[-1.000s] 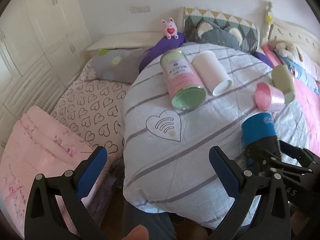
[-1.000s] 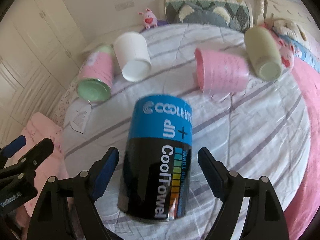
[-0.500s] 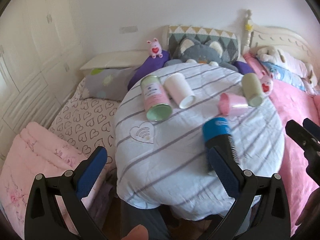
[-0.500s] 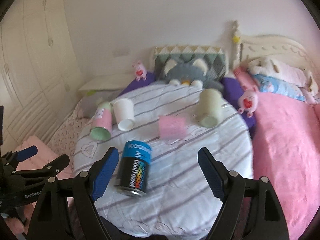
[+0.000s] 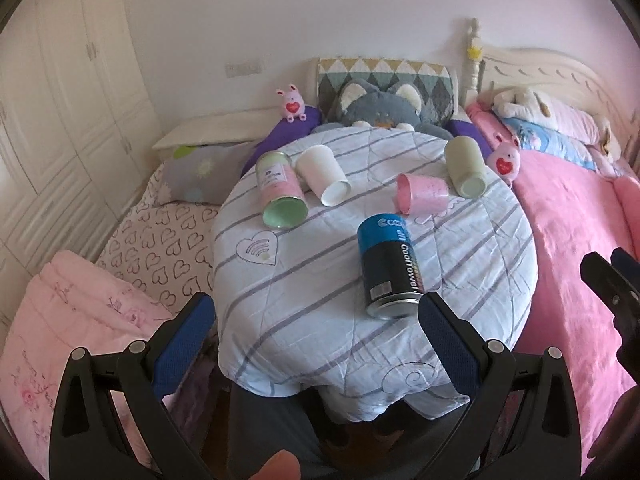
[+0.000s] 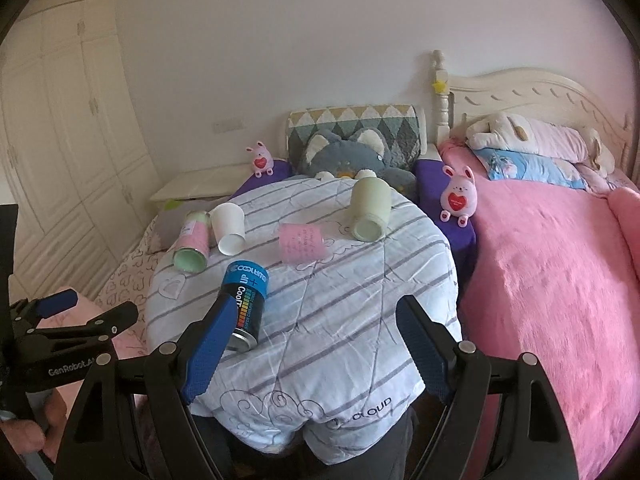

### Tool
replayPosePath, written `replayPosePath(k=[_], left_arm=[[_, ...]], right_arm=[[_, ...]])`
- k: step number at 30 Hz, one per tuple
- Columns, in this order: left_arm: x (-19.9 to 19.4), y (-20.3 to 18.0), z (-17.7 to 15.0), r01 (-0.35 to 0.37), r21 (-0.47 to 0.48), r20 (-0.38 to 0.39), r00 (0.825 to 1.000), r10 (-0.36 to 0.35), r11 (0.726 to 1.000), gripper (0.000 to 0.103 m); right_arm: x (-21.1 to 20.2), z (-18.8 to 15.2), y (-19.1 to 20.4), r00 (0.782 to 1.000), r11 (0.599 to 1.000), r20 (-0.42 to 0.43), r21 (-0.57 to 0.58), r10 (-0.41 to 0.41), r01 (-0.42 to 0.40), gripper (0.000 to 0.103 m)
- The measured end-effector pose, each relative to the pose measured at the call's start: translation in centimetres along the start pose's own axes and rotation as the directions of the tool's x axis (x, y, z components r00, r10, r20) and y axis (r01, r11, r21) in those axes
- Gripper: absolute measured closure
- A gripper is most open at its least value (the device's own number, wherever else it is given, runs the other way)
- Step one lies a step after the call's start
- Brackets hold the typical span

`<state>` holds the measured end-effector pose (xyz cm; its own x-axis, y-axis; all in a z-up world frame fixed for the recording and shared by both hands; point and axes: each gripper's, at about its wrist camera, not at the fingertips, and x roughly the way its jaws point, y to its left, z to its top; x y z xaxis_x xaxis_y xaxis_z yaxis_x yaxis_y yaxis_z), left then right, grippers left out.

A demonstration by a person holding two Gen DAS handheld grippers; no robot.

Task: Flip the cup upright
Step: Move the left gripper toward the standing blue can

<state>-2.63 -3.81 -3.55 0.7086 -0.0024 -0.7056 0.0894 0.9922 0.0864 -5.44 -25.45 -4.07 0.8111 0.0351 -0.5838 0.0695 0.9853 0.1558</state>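
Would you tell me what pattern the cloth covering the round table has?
The cloth is pale blue-white with thin purple-grey stripes, clearest from the right wrist.

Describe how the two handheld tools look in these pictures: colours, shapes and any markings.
Both match. The left tool has black angular arms with silver bolt heads, ending in flat fingers padded in textured blue. The right tool is built the same, black frame, blue pads. Seen from the right wrist view, the left tool's side carries white "GenRobot" lettering. No cables or sleeves show.

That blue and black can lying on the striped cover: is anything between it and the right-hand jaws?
Nothing visible. The blue and black can lies on its side just beyond the open right gripper; the other cups lie farther back.
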Motion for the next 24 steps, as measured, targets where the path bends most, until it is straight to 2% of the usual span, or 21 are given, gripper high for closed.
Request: replayPosePath(k=[6, 14, 20, 24], left_arm=[[-0.6, -0.3, -0.1, -0.005, -0.001, 0.011, 1.0, 0.005, 1.0, 0.0], [0.0, -0.6, 0.2, 0.008, -0.007, -0.012, 1.0, -0.008, 1.0, 0.0], [3.1, -1.9, 1.3, 0.06, -0.017, -0.084, 0.995, -0.061, 0.998, 0.0], [6.2, -3.5, 2.3, 0.091, -0.012, -0.146, 0.985, -0.092, 0.996, 0.0]], right_arm=[[-0.2, -0.1, -0.4, 1.0, 1.0, 0.007, 0.007, 0.018, -0.019, 0.02], [0.3, -0.2, -0.1, 1.0, 1.0, -0.001, -0.004, 0.028, -0.028, 0.02], [1.4, 0.3, -0.8, 1.0, 1.0, -0.014, 0.003, 0.022, -0.022, 0.02], [2.9, 0.7, -2.0, 0.999, 1.0, -0.035, 0.018, 0.013, -0.013, 0.02]])
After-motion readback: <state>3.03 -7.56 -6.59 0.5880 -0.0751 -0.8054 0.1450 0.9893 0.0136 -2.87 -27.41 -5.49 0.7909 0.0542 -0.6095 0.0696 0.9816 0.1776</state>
